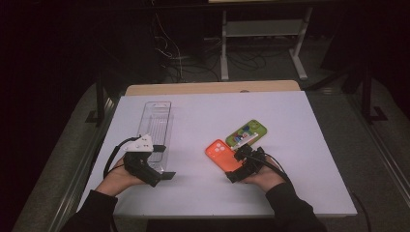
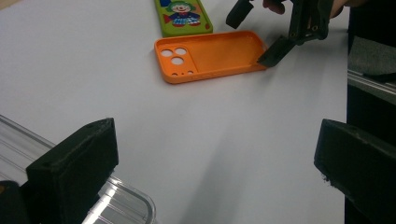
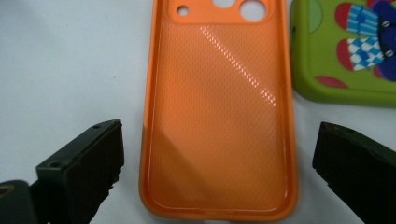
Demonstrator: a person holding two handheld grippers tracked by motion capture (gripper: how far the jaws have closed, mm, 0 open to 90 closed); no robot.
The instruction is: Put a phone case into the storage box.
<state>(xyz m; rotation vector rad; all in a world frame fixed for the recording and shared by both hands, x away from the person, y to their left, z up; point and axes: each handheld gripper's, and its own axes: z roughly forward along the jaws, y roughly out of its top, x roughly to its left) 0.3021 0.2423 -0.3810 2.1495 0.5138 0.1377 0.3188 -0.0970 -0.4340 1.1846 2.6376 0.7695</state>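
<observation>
**Orange phone case between wide-set jaws on the bench**

The orange phone case (image 1: 223, 154) lies flat on the white bench (image 1: 203, 116), hollow side up, its camera cutouts at the end away from the person. The right gripper (image 1: 242, 163) sits over the case's near end with its jaws spread wide: in the right gripper view the case (image 3: 217, 126) lies between the two black jaws, one to each side of it, and neither presses on it. In the left gripper view one jaw of that gripper (image 2: 259, 35) comes down at the case's near corner, though whether it touches the rim cannot be told.

Just beside the orange case, on its far right side, lies a green phone case (image 1: 247, 133) printed with a cartoon clown (the figure is clearest in the left gripper view (image 2: 183, 16)). The two cases lie close together, nearly side by side.

The left gripper (image 1: 155, 169) rests well apart from both cases, at the near end of a clear plastic tray (image 1: 157, 121) that runs lengthwise away from the person. Its jaws are released and gaping, with nothing between them but bare bench; one jaw sits over the tray's rounded corner (image 2: 135, 200).
</observation>
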